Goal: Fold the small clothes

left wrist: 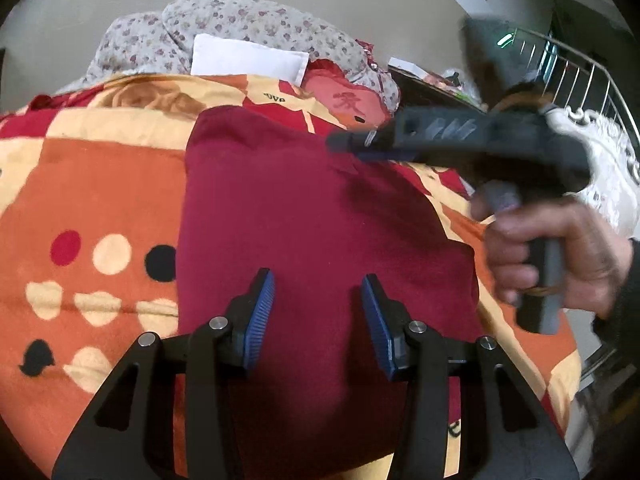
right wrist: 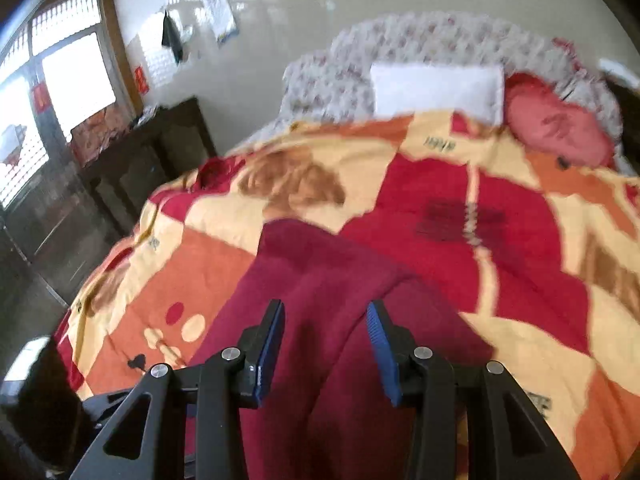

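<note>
A maroon garment (left wrist: 312,216) lies spread flat on a patterned blanket (left wrist: 88,184) that covers the bed, near the bed's near edge, its far hem toward the pillows. The left gripper (left wrist: 318,320) hangs above the garment's near part; its blue pads (left wrist: 262,320) stand partly apart with nothing between them. The right gripper (right wrist: 326,354), likewise partly spread and empty, hangs over a raised fold of the garment (right wrist: 320,288). In the left wrist view the right gripper (left wrist: 348,144) appears from the side, blurred, above the garment's far right corner, held by a hand (left wrist: 560,256). At the blanket's far edge lie a floral quilt (left wrist: 240,24), a white pillow (left wrist: 248,58) and a red cushion (left wrist: 344,100).
</note>
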A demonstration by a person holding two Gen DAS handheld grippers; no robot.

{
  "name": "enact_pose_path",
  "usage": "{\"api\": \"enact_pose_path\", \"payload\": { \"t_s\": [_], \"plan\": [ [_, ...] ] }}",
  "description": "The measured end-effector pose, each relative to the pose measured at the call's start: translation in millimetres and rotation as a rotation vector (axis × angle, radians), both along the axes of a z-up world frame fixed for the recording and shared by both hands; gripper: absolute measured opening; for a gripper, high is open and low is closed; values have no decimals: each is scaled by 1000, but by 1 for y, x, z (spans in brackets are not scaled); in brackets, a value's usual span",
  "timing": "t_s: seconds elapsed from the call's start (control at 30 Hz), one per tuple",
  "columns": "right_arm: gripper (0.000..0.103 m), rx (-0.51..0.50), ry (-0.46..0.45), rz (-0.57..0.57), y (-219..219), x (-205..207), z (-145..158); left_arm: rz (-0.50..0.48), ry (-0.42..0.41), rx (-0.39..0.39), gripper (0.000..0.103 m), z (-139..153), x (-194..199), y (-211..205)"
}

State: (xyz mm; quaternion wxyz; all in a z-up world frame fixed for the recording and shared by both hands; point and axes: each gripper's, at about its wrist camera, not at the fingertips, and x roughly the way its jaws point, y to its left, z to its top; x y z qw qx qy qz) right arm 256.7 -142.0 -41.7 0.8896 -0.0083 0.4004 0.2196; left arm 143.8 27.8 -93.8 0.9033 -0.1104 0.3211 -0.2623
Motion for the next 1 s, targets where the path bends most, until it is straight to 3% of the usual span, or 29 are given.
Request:
{"api": "enact_pose_path", "payload": {
  "t_s": [0.07,0.17,0.27,0.43,0.5,0.6,0.73,0.97,1.0],
  "plan": [
    [40,-68,63,-17,-4,10,-26,-8,14,-37,44,-2,3,5],
    [40,-49,22,-20,-7,4,-29,-7,22,-59,44,-3,6,9],
    [40,-24,51,-42,-11,-1,-15,-6,21,-62,44,-3,5,8],
    [40,41,-88,28,-17,-51,27,-5,22,-67,44,-3,5,10],
    [41,11,-66,57,-13,-62,18,-3,20,-62,44,-3,3,9],
    [42,-106,43,60,-13,-60,-34,-10,19,-62,44,-3,2,8],
    [44,-11,-35,43,-23,-67,-42,-4,13,-39,44,-2,2,5],
    [45,4,-91,39,-22,-77,-47,-15,18,-103,45,-1,5,13],
    [45,-1,-96,38,-22,-76,-47,-23,17,-110,51,0,5,13]
  ]
}}
